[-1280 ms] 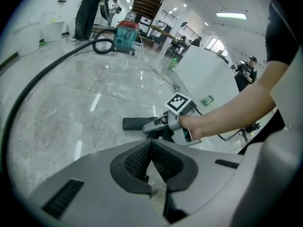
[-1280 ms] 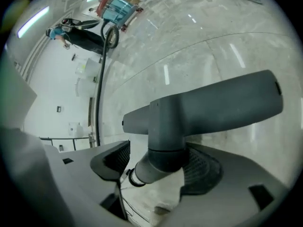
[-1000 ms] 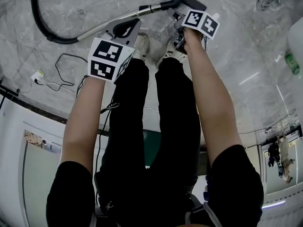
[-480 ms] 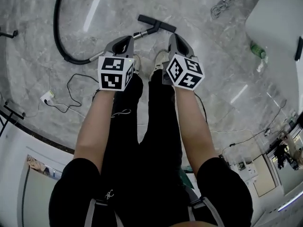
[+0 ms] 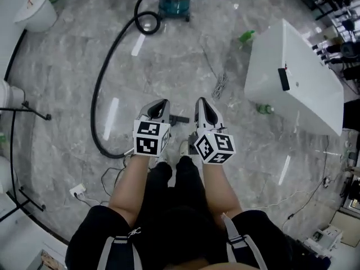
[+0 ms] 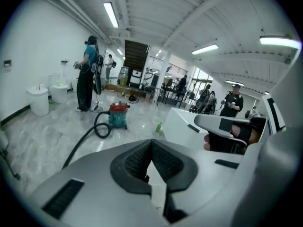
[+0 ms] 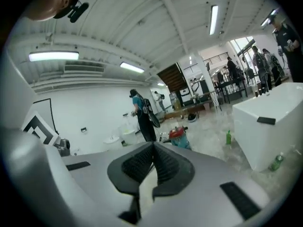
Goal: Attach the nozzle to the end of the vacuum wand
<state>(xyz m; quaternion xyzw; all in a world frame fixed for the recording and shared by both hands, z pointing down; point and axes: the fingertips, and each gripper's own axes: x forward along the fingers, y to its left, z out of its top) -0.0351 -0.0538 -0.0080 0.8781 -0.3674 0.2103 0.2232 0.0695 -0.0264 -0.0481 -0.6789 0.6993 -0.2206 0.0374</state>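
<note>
Forearms reach forward side by side, holding the two tools level with each other, well above the floor. Left gripper and right gripper each have their jaws pressed together with nothing between them, tips pointing ahead and slightly down. Nozzle lies on the floor, visible in the gap between the two grippers and apart from both, while the black hose curves away to the vacuum cleaner near the floor's far edge.
</note>
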